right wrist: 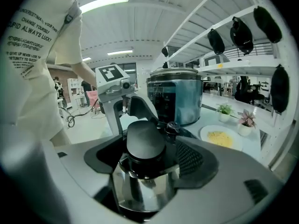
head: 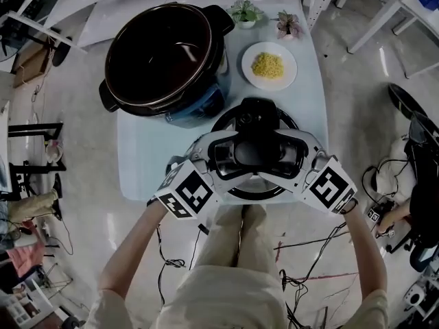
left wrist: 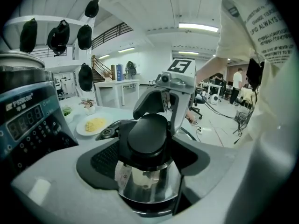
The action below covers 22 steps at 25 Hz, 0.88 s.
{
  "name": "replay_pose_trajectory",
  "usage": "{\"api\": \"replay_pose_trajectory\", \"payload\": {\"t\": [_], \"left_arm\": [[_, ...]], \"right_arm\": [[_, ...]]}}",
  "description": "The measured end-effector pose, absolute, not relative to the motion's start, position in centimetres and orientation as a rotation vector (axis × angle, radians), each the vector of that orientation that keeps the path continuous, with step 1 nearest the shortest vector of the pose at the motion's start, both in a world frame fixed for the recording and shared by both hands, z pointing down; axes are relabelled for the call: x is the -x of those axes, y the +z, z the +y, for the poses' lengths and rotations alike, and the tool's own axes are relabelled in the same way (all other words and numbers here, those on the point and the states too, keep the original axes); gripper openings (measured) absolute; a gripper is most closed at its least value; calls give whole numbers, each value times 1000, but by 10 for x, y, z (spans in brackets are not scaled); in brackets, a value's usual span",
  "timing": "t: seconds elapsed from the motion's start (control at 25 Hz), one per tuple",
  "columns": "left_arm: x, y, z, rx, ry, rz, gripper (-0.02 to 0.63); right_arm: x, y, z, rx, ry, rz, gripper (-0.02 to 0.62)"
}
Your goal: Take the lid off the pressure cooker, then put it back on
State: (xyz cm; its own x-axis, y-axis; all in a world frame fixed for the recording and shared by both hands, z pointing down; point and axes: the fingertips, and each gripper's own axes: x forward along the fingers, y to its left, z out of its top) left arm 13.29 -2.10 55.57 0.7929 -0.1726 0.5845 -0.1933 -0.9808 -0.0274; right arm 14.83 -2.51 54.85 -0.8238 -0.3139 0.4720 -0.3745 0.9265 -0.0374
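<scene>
Left tool (head: pixel 233 153) and right tool (head: pixel 278 155), jaws released, are straddling the knob (head: pixel 255 149) of the lid (head: pixel 257 186), which is lying on the tabletop (head: pixel 144 163) just beside the open pressure cooker (head: pixel 164 53). The cooker's panel (left wrist: pixel 28 122) is showing roughly "PESKOE", and the shirt (right wrist: pixel 28 41) is showing "ALWAYS LUCKY".

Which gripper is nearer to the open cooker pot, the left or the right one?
Left. The left gripper sits on the side of the lid toward the pot; the right gripper sits on the lid's far side.
</scene>
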Motion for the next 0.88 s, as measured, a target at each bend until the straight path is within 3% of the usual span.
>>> {"api": "replay_pose_trajectory", "payload": {"t": [0.48,0.6,0.88], "left_arm": [[-142,567,-20,-2979,1075,-145,328],[-142,567,-17,-2966,1078,-85,321],[-145,569,-17,-2948,1059,-19,307]], "right_arm": [[-140,562,-24,-316,107,-2576,331],[-136,561,-20,-261,94,-2586,279],[-136,564,-19,-212,116,-2586,278]]}}
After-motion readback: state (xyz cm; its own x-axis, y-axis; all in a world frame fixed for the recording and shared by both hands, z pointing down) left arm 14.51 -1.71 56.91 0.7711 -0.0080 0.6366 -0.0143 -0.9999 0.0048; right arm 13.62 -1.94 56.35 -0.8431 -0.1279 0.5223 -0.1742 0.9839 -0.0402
